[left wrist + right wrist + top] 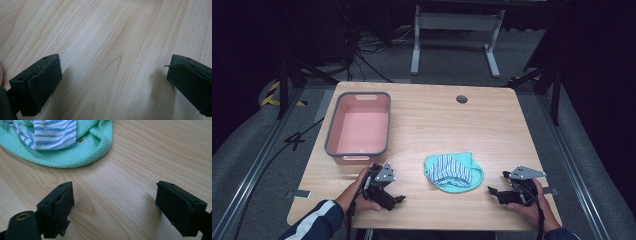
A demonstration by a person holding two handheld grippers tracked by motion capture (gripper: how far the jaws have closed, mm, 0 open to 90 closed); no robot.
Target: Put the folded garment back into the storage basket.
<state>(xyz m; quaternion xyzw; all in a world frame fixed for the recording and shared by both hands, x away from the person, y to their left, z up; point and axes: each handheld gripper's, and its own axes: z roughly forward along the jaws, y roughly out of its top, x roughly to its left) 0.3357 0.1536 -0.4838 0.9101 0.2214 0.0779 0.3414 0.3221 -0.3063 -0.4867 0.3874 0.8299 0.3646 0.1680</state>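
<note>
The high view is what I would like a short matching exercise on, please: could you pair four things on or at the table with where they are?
Things:
1. pink bin
2. green and striped cloth
3. left gripper
4. right gripper

Places:
A. near edge of the table, right of the cloth, jaws apart
B. middle of the near half of the table
C. far left part of the table
D. near edge, just in front of the bin, jaws apart

Pairs: 1-C, 2-B, 3-D, 4-A
</note>
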